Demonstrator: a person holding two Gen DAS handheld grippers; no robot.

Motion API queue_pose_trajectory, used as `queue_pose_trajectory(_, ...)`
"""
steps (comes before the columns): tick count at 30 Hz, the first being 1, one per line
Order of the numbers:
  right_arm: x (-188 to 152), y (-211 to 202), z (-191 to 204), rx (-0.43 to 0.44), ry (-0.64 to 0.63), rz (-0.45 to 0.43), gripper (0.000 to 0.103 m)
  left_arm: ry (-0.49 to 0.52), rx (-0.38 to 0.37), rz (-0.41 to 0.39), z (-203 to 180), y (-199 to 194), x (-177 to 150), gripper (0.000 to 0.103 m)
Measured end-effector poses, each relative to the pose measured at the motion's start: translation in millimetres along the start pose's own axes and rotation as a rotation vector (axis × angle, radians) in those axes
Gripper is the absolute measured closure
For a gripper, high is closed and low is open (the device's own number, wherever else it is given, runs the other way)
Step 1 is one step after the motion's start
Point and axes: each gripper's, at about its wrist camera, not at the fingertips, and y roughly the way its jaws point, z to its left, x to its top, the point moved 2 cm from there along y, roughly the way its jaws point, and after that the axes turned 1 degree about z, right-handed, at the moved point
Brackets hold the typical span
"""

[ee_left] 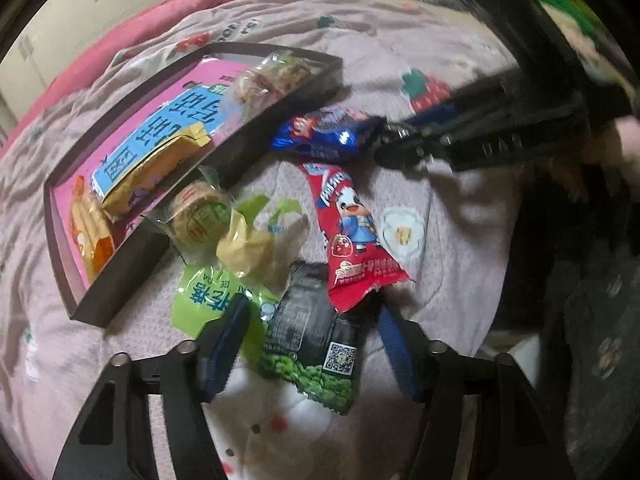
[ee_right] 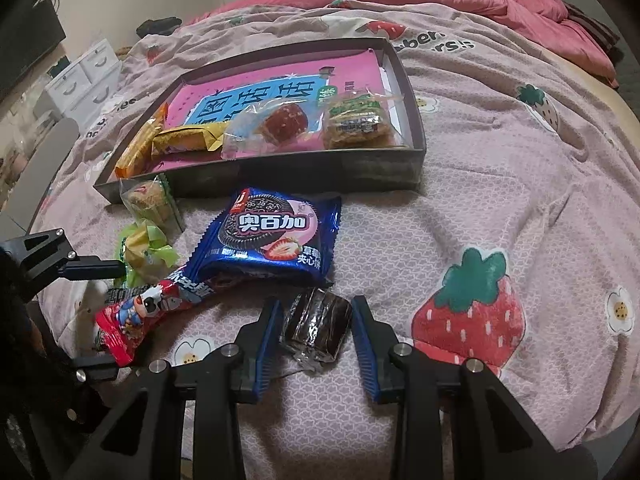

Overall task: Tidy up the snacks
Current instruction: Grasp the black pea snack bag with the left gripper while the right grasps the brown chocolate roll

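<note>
Tray point(ee_right: 412, 120) on the bed point(ee_right: 500, 208) holds wrapped snacks — orange, yellow and clear packets. Right gripper point(ee_right: 314, 334) fingers pinch a dark wrapped cake point(ee_right: 316, 330); left gripper point(ee_left: 312, 344) fingers spread around a green-pea packet point(ee_left: 316, 360).

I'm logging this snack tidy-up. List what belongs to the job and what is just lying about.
Job:
dark tray
blue cookie pack
red milk-candy pack
dark wrapped cake between the right claw pads
green pea pack under the left claw

Lying about:
strawberry bedspread
pink quilt
white drawers
</note>
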Motion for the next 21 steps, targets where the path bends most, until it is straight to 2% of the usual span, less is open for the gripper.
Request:
queue_pose_trajectory(2,1,-1,-1,0.004,0.002,-0.004,0.067,-0.04,-0.027,-0.009,4,-1,1,0.052)
queue_pose_trajectory(9,0,-7,-2,0.01,0.006,-0.021,0.068,-0.163,-0.077,-0.02,13,-9,-2,0.057)
queue_pose_trajectory(14,2,-15,-1,0.016,0.013,-0.041,0.068,-0.216,-0.067,-0.038,21,-21,-7,0.062)
queue_pose_trajectory(21,2,-21,-9,0.006,0.049,-0.056,0.068,-0.251,-0.049,-0.039,29,-26,-11,0.062)
